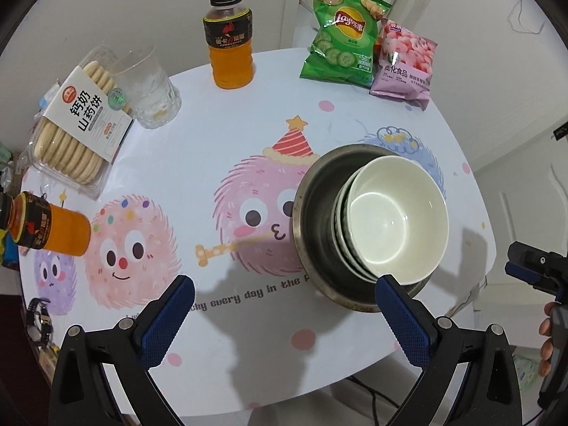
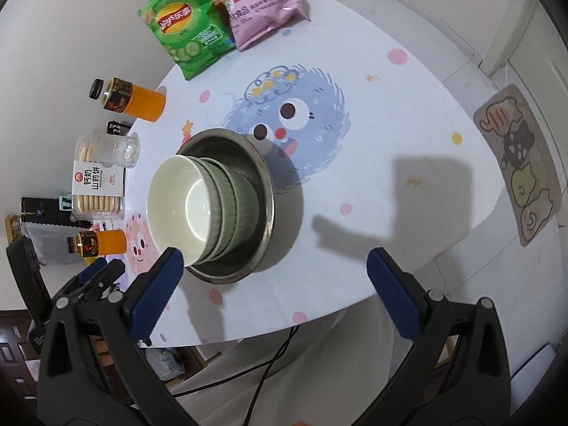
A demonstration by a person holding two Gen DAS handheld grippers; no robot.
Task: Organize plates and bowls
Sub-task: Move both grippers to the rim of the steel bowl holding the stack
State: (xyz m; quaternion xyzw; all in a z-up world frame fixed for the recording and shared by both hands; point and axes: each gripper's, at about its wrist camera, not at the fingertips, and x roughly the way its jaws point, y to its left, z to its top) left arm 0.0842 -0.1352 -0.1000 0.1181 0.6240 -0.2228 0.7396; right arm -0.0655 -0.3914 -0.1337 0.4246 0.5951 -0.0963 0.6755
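Note:
A stack of pale green ribbed bowls [image 1: 394, 216] [image 2: 198, 206] sits nested inside a wide steel bowl [image 1: 316, 198] [image 2: 255, 163] on the cartoon-printed table [image 1: 248, 319] [image 2: 408, 113]. My left gripper [image 1: 284, 305] hangs open above the table's near edge, nothing between its blue pads; its right fingertip [image 1: 390, 291] overlaps the steel bowl's near rim in the picture. My right gripper [image 2: 271, 266] is open and empty too, its left fingertip [image 2: 170, 262] beside the stack's near edge. The right gripper [image 1: 532, 269] also shows at the right edge of the left wrist view.
Far side of the table: two orange drink bottles [image 1: 230, 42] [image 1: 46, 227], a glass [image 1: 145, 85], a biscuit box [image 1: 74, 124], a green chip bag [image 1: 340, 35] and a pink snack bag [image 1: 404, 60]. A cable [image 2: 269, 365] hangs below the near edge. A floor mat [image 2: 522, 159] lies at right.

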